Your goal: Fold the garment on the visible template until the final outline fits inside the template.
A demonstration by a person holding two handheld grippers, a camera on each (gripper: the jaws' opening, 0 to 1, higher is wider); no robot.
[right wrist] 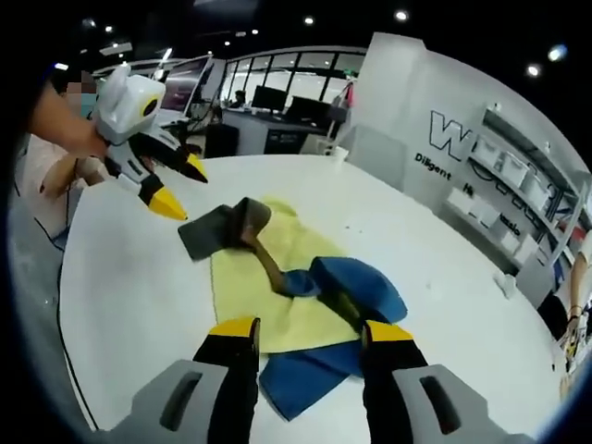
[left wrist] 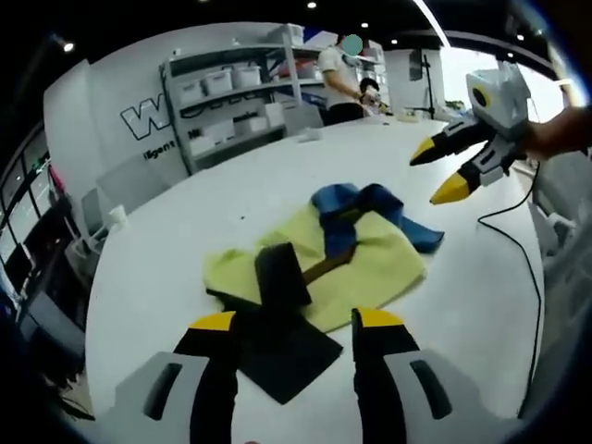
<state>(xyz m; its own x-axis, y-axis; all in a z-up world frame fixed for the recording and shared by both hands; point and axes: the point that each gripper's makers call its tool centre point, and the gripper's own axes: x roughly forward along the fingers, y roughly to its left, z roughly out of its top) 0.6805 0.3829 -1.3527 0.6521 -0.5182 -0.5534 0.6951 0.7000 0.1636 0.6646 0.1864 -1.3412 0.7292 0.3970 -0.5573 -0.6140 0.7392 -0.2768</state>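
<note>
A garment with a blue part (left wrist: pixel 370 205) and a dark grey part (left wrist: pixel 282 347), joined by an olive band, lies crumpled across a yellow-green template sheet (left wrist: pixel 379 264) on the white table (left wrist: pixel 157 277). My left gripper (left wrist: pixel 296 322) is open just short of the dark part, holding nothing. My right gripper (left wrist: pixel 437 173) hovers open above the table beyond the blue end. In the right gripper view the blue part (right wrist: pixel 361 287) lies just ahead of my right gripper (right wrist: pixel 310 331), the template sheet (right wrist: pixel 254 296) shows beneath it, the dark part (right wrist: pixel 215 231) is farther off, and the left gripper (right wrist: pixel 183 188) hangs open beyond it.
A black cable (left wrist: pixel 527 259) trails over the table's right side. Shelving with white bins (left wrist: pixel 231 92) and people (left wrist: pixel 342 79) stand behind the table. Desks with monitors (right wrist: pixel 277 102) fill the far room. A small white object (right wrist: pixel 506 282) sits near the table edge.
</note>
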